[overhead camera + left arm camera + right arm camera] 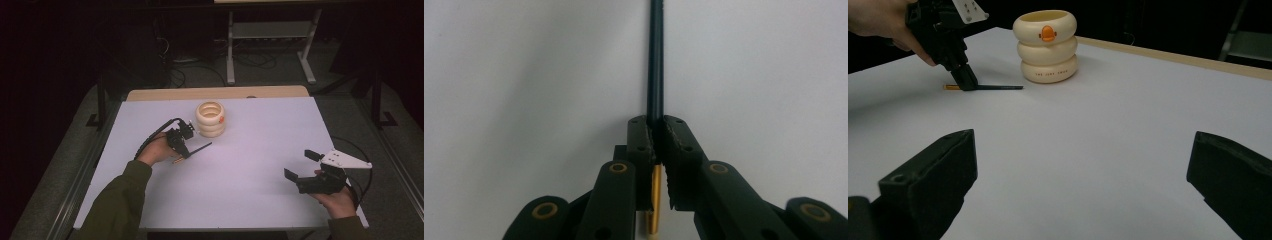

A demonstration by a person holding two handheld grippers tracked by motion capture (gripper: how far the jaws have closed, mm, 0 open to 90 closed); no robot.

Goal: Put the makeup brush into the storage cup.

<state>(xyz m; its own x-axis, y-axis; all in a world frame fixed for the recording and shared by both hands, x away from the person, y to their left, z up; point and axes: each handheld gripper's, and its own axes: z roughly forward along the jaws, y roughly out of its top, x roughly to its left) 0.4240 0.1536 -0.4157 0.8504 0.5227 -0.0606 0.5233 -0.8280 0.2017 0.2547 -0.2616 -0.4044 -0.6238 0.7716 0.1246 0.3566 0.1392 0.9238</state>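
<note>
A thin dark pencil (200,148) with a gold end lies low over the white table (250,200), left of centre. My left gripper (186,152) is shut on it near the gold end. In the left gripper view the pads (644,142) pinch the dark shaft (655,60), which runs straight ahead. Just beyond stands a cream ringed holder (210,119) with an orange duck bill mark. My right gripper (301,165) is held open at the near right with nothing between its jaws. The right gripper view shows the holder (1045,46), the pencil (998,87) and the left gripper (966,80).
A wooden strip (215,93) runs along the table's far edge. Behind it on the dark floor stand a metal frame (270,35) and loose cables (190,70). A cable (362,170) trails off the right table edge from my right gripper.
</note>
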